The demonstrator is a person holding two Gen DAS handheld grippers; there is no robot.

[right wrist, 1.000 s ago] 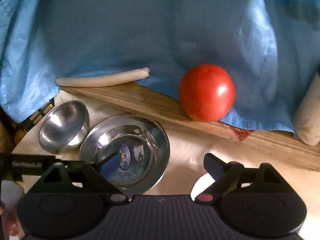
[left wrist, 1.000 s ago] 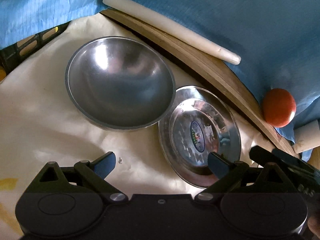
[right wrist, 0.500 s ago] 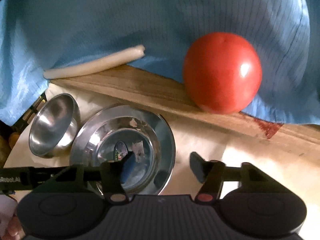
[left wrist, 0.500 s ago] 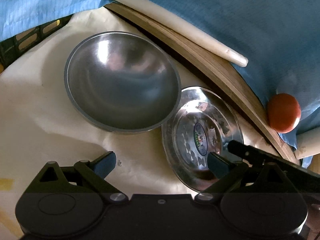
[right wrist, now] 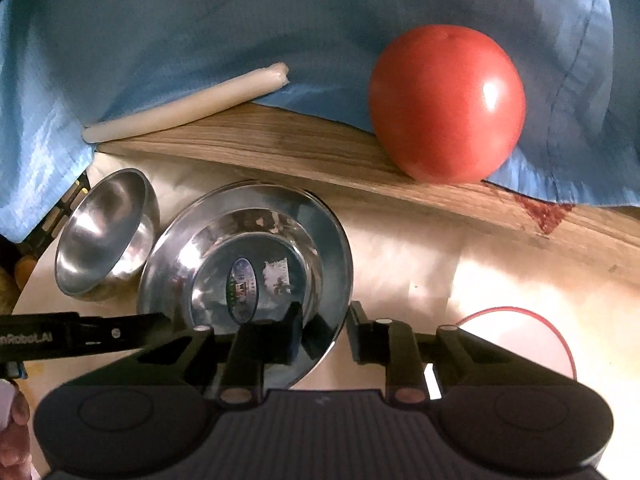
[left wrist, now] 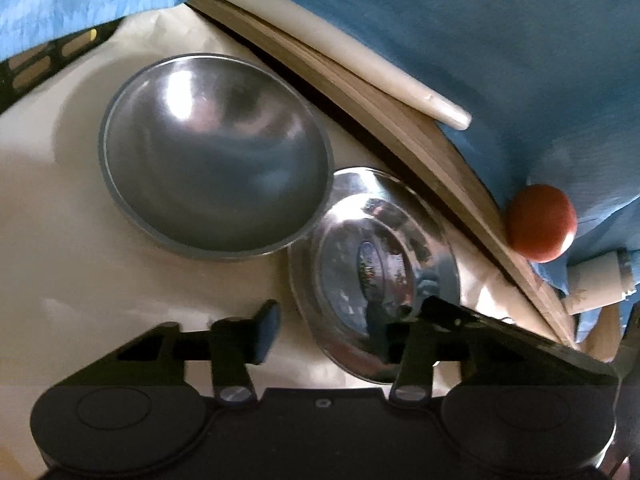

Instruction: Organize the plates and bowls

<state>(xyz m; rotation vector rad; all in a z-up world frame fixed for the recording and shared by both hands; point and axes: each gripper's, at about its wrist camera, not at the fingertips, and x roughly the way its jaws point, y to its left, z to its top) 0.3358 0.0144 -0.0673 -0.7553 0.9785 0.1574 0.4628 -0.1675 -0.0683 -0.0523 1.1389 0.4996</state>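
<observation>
A shiny steel plate [left wrist: 376, 268] [right wrist: 248, 260] with an oval sticker lies on cream paper, touching a larger steel bowl [left wrist: 216, 152] [right wrist: 104, 232] on its left. My left gripper [left wrist: 332, 334] straddles the plate's near left rim. Its jaws are closing, and the pads are still apart from the metal. My right gripper [right wrist: 324, 332] straddles the plate's right rim, one finger inside and one outside. These jaws are closing too, with a gap left at the rim. In the right wrist view, the left gripper [right wrist: 80, 332] shows as a black bar at the lower left.
A wooden board [right wrist: 320, 152] runs behind the dishes, with a red tomato [right wrist: 446, 104] [left wrist: 540, 224] and a white roll [right wrist: 188, 104] [left wrist: 328, 44] on it against blue cloth [right wrist: 240, 20]. A red-rimmed white disc [right wrist: 520, 340] lies at the right. A black crate [left wrist: 40, 60] borders the left.
Both grippers' jaws have narrowed a lot around the plate's rim. The right gripper sank closer to the plate and tomato. The left gripper stayed where it was.
</observation>
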